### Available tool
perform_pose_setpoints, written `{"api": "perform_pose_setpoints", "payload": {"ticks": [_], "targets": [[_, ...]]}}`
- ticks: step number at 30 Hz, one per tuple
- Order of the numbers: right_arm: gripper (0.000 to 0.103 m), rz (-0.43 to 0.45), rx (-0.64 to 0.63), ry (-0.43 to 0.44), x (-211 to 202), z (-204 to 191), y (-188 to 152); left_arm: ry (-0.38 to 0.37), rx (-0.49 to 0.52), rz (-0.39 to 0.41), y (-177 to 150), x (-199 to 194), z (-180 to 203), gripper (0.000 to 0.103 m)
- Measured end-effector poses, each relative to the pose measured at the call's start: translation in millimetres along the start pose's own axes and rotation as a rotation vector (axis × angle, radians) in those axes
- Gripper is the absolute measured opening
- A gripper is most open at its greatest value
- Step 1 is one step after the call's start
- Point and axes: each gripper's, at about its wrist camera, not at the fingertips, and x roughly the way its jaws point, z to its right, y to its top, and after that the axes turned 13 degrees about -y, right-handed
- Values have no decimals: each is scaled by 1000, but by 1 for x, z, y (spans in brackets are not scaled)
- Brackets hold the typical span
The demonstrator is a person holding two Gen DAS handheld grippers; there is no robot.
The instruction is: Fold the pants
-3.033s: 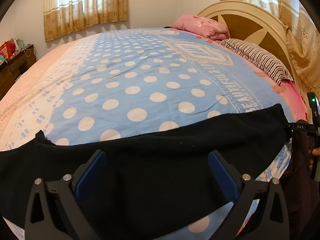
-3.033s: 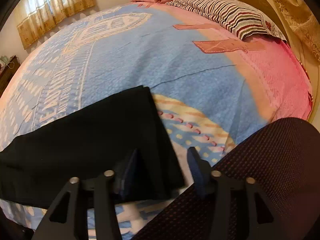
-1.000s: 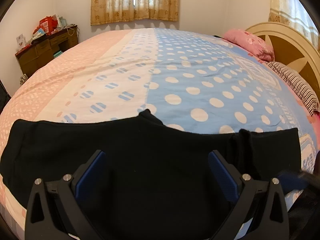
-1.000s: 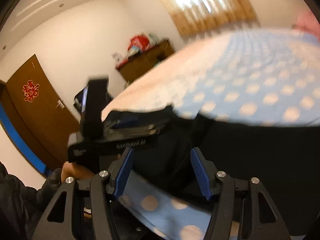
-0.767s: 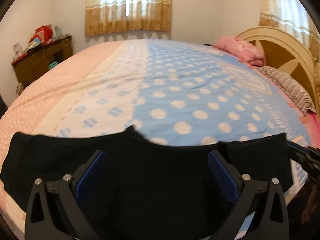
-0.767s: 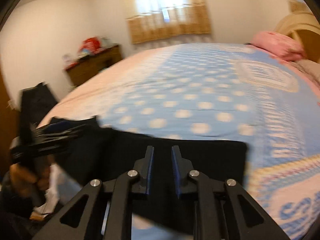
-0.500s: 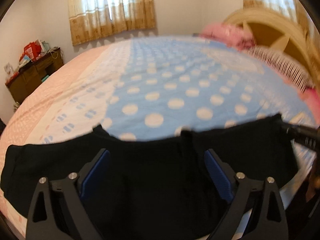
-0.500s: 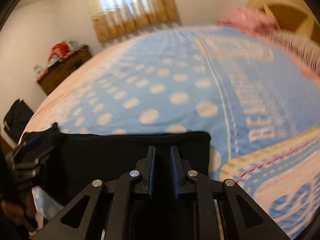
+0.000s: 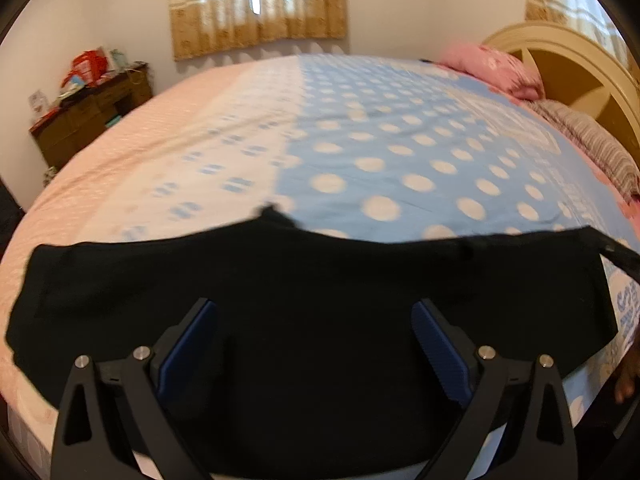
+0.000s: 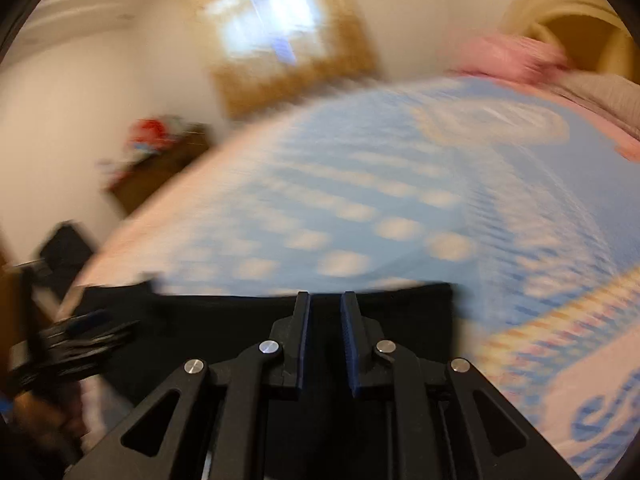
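Black pants (image 9: 320,272) lie flat across the near edge of the bed, and show again in the right wrist view (image 10: 400,320). My left gripper (image 9: 312,308) hovers open above their middle, its blue pads wide apart and touching nothing. My right gripper (image 10: 325,298) sits at the pants' far edge with its jaws close together and just opening, black cloth in the narrow gap. Its tip (image 9: 618,258) shows at the pants' far right corner in the left wrist view. The right wrist view is blurred, with the left gripper (image 10: 80,332) a dark smear at its left.
The bed cover (image 9: 380,140) is blue with white dots, and pink and white to the left. A pink pillow (image 9: 492,64), a striped pillow (image 9: 592,148) and a wooden headboard (image 9: 580,64) lie at the right. A cluttered wooden cabinet (image 9: 88,108) stands at the left wall. A hand (image 9: 624,376) is at the right edge.
The right gripper's jaws came from wide apart to a narrow gap. It swung away from the left gripper to the pants' right far edge. The left gripper stayed open over the pants.
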Motion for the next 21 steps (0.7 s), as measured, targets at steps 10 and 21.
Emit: {"api": "perform_pose_setpoints", "payload": {"ticks": [10, 21], "targets": [[17, -158, -311, 207, 43, -144, -58, 161, -168, 82, -13, -36, -92, 100], [28, 21, -256, 231, -10, -146, -42, 265, -644, 245, -54, -89, -203, 98]]}}
